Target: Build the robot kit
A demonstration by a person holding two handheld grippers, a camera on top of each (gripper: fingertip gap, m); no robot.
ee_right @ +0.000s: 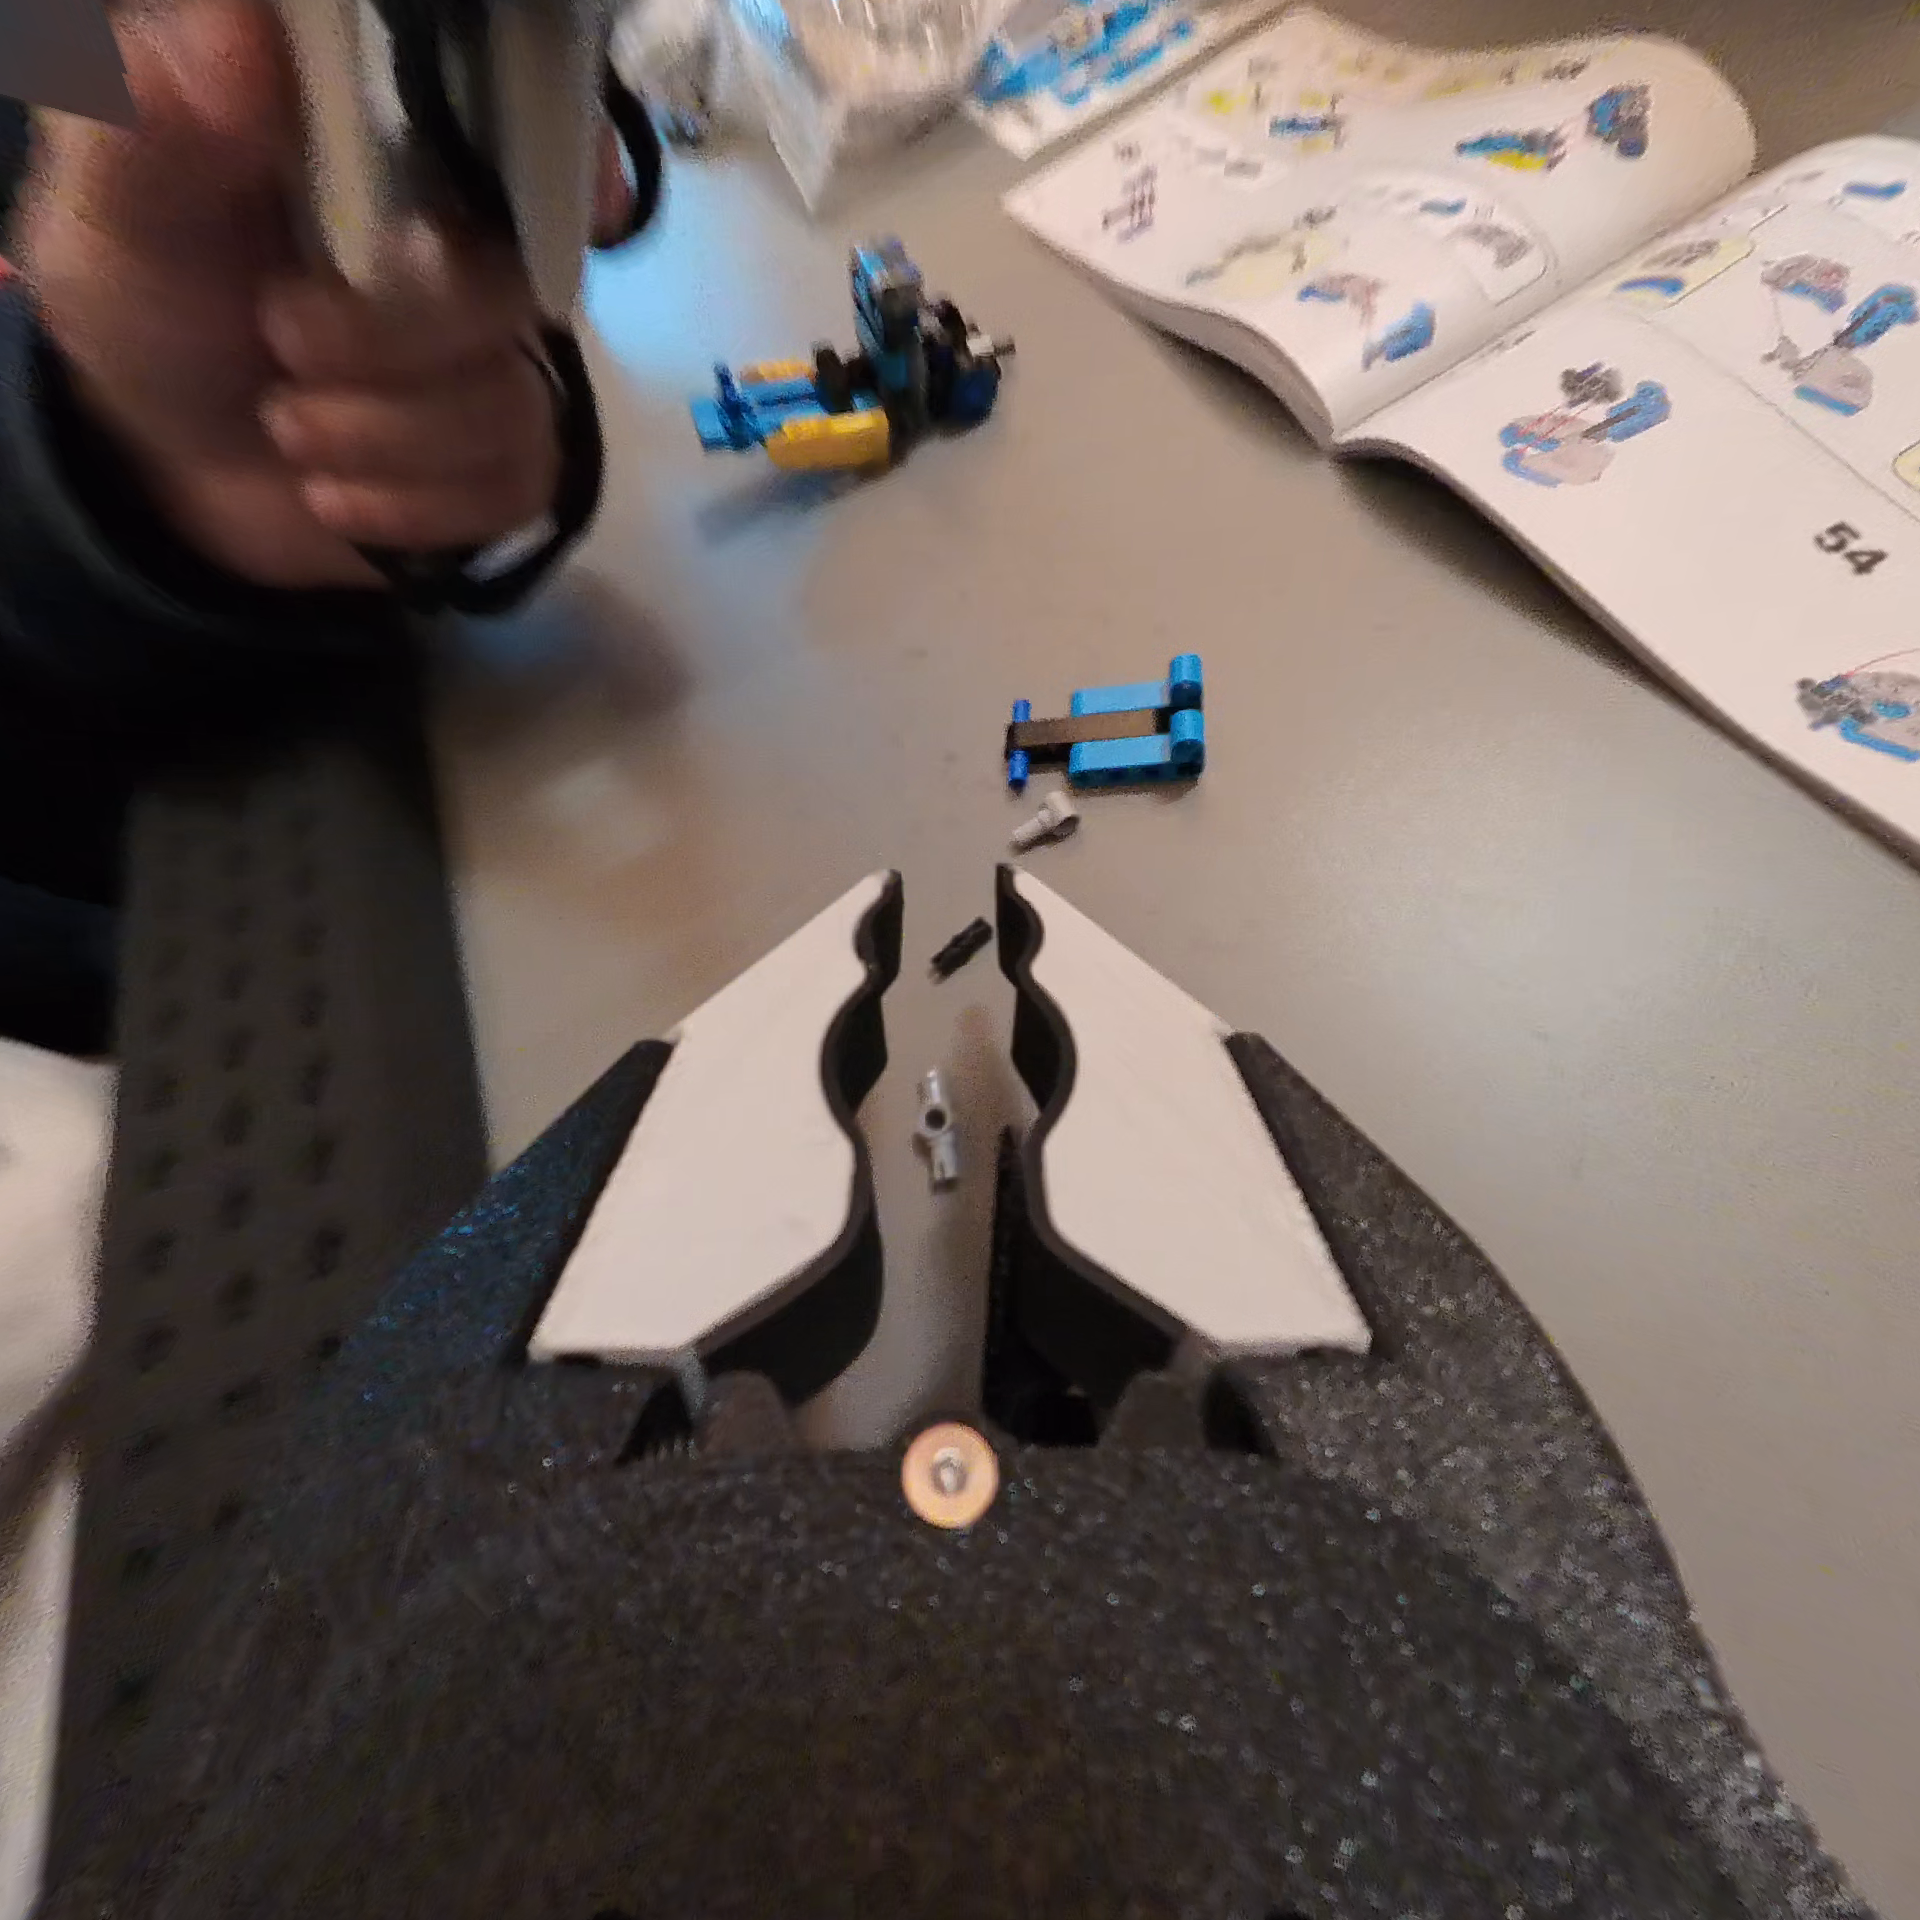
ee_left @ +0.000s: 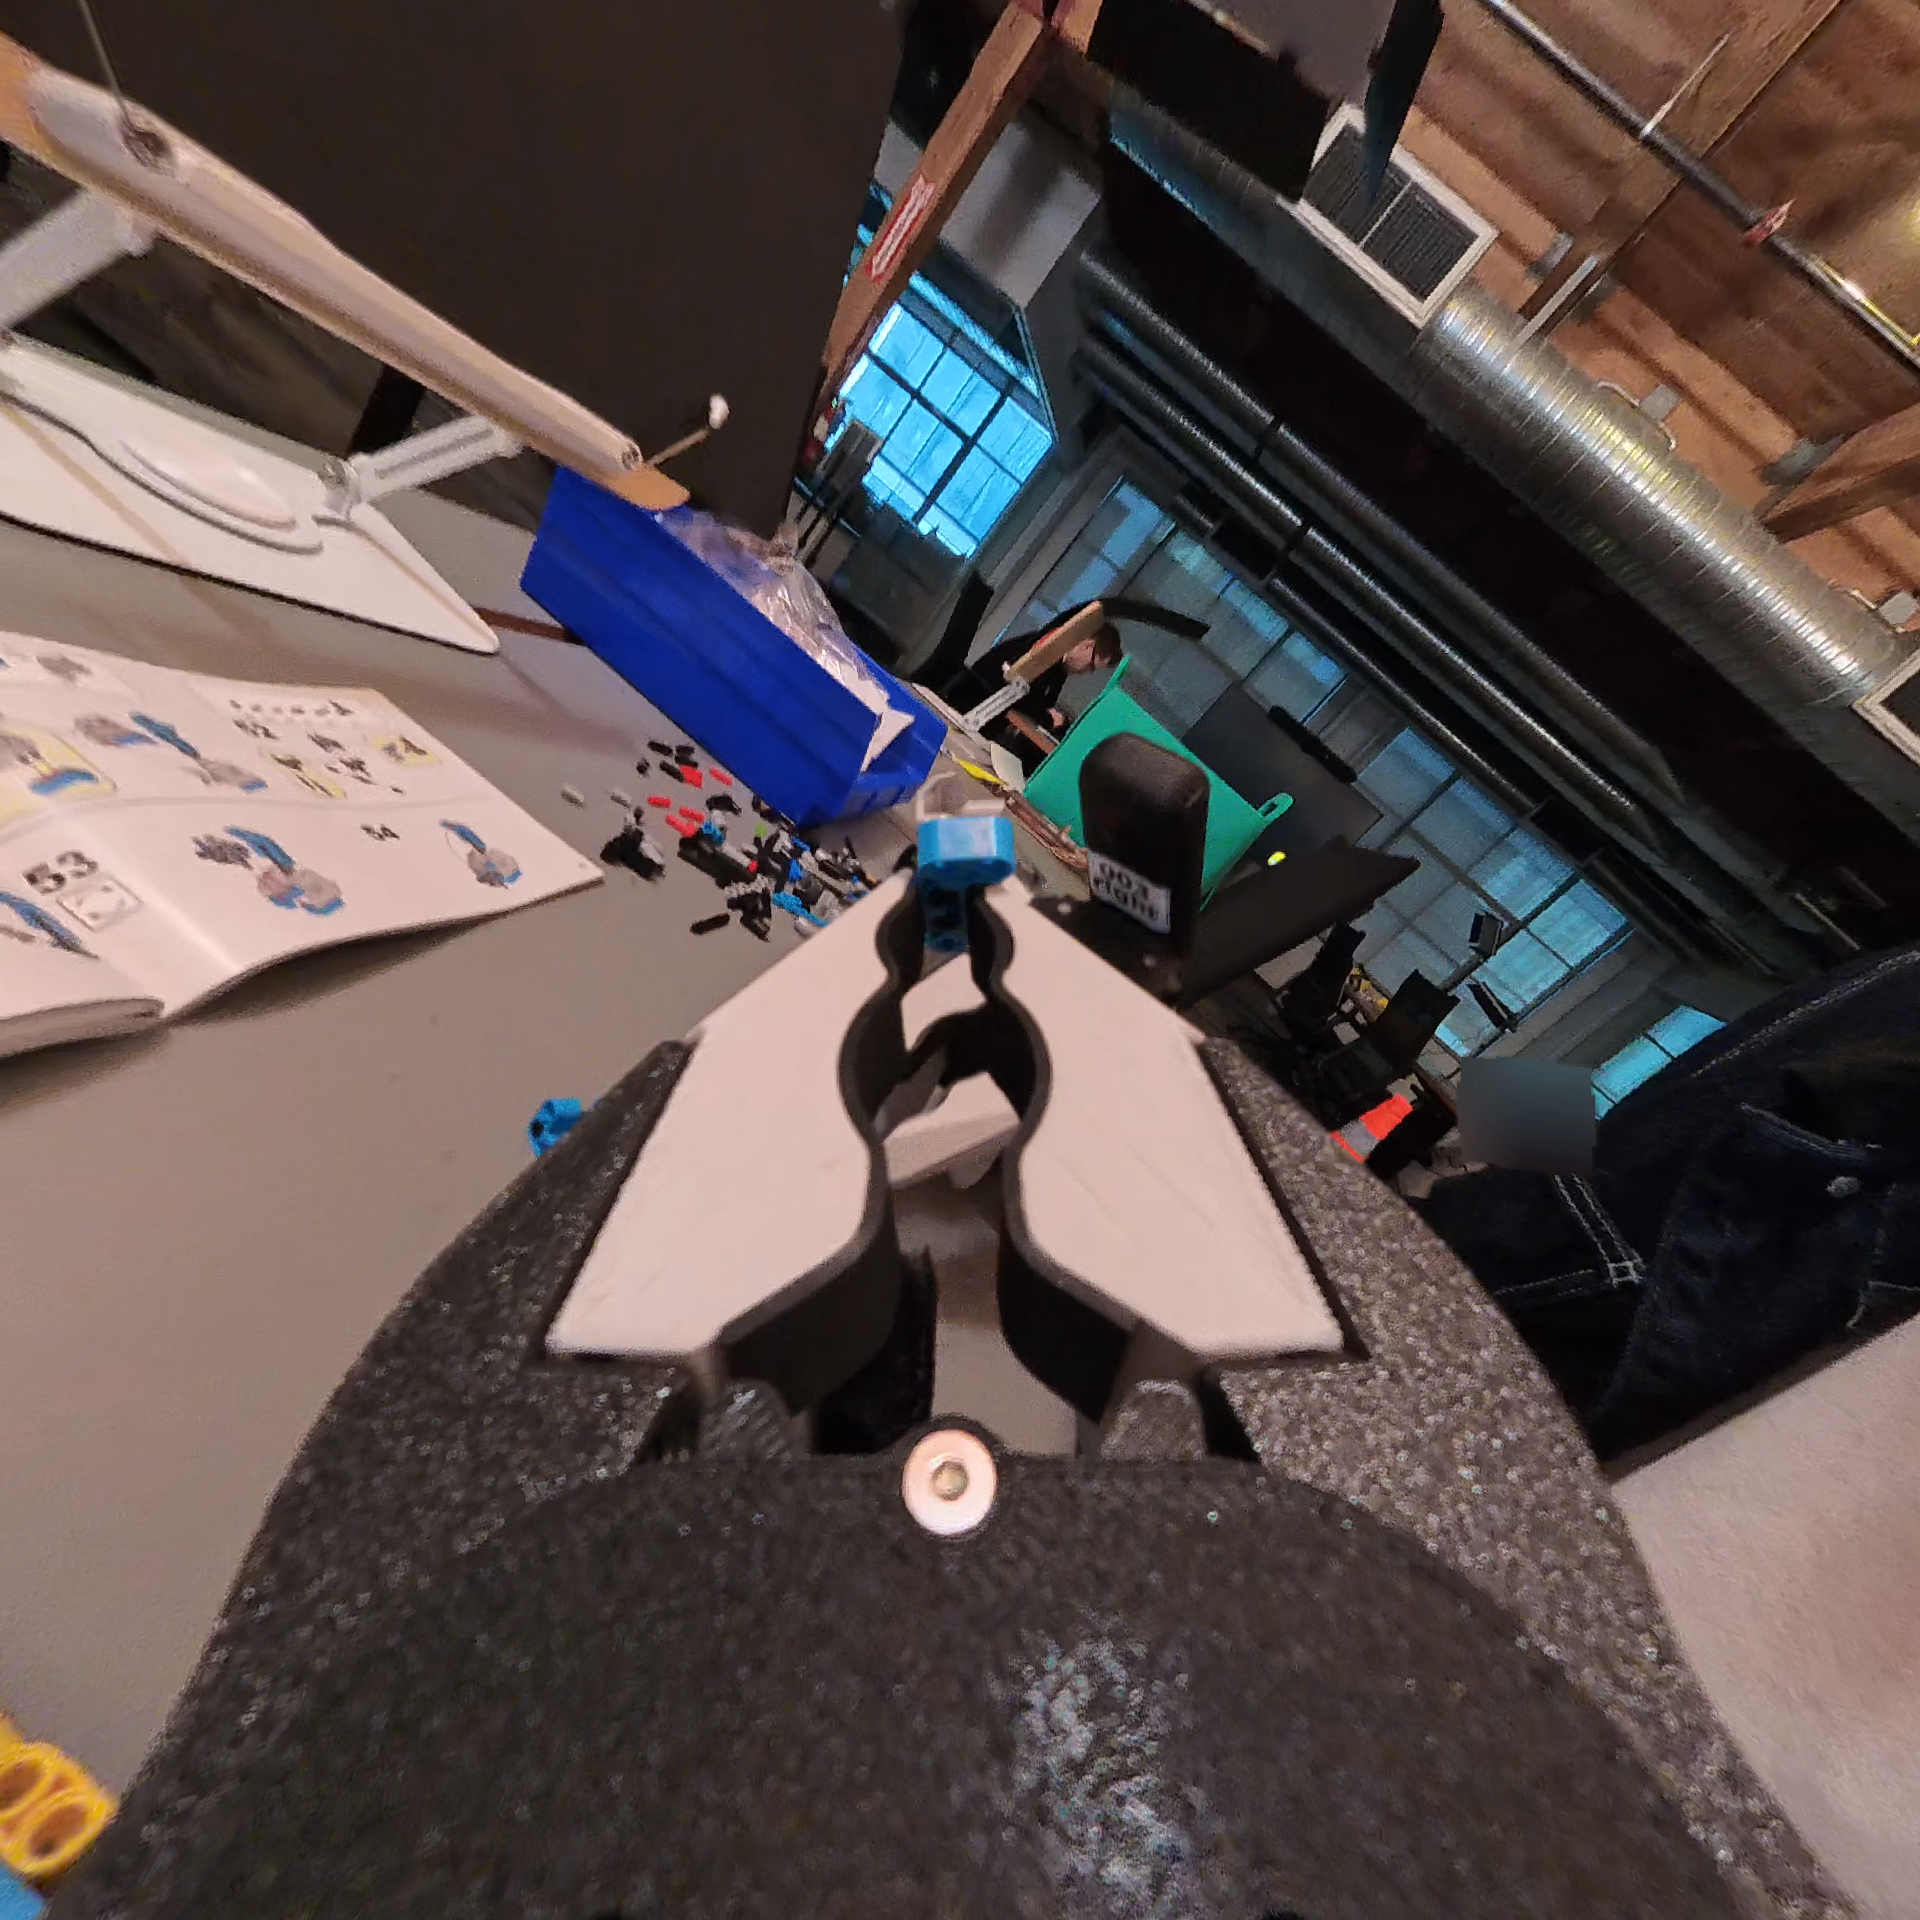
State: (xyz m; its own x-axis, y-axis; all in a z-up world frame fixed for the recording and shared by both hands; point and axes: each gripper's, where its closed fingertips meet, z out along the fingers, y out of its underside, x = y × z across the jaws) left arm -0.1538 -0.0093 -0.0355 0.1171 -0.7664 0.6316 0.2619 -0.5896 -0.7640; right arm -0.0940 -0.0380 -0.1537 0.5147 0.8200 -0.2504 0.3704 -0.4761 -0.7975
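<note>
My left gripper (ee_left: 951, 904) is shut on a light blue perforated brick piece (ee_left: 961, 868) and holds it tilted up above the grey table. My right gripper (ee_right: 948, 883) is open and empty, low over the table. A small black pin (ee_right: 959, 945) lies between its fingertips and a grey connector (ee_right: 938, 1127) lies farther back between the fingers. Just ahead lie a second grey pin (ee_right: 1044, 826) and a small blue-and-black assembly (ee_right: 1117, 727). A larger blue, yellow and black assembly (ee_right: 847, 374) lies farther off.
An open instruction booklet (ee_right: 1558, 343) lies at the right; it also shows in the left wrist view (ee_left: 239, 831). A blue bin (ee_left: 717, 655) and a scatter of small black and red parts (ee_left: 738, 842) sit beyond. A blurred hand (ee_right: 312, 343) holds the other gripper at the left. A yellow piece (ee_left: 47, 1813) lies near. Tip to tip, the grippers are about 15 cm apart.
</note>
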